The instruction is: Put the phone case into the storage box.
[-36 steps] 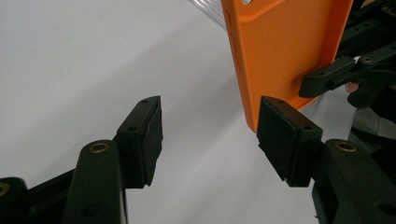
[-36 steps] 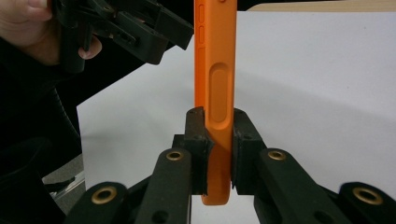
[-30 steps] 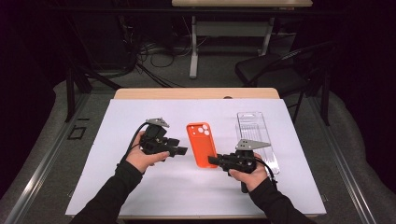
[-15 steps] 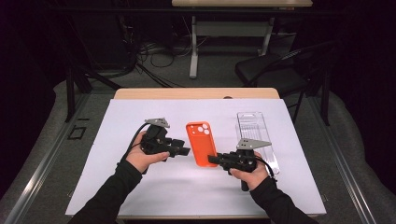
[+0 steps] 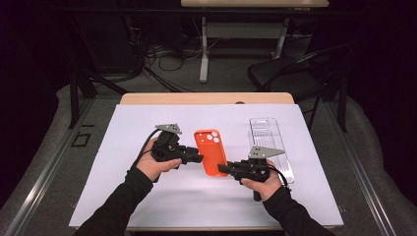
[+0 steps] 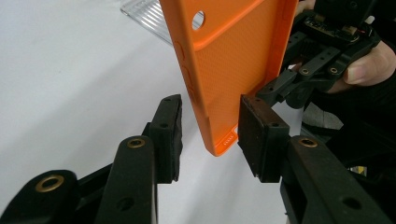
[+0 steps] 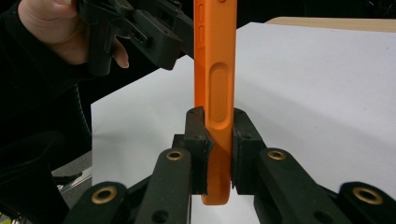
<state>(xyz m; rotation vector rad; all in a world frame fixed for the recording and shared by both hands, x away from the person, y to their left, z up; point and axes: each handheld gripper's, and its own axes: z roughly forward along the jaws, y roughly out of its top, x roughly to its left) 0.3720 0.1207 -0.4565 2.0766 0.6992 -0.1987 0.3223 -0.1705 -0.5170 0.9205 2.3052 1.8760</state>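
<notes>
In the left gripper view the orange textured rubbery phone case point(image 6: 231, 60) runs off the top edge, so its upper part and most of its camera cut-out are lost, and it hides most of the clear ribbed plastic tray point(image 6: 145, 14) behind it. In the right gripper view the case's upper end is also cut off by the top edge, and the right gripper point(image 7: 218, 149) covers part of its lower edge. In the high view the person's black sleeves point(image 5: 118, 206) leave the frame at the bottom.
</notes>
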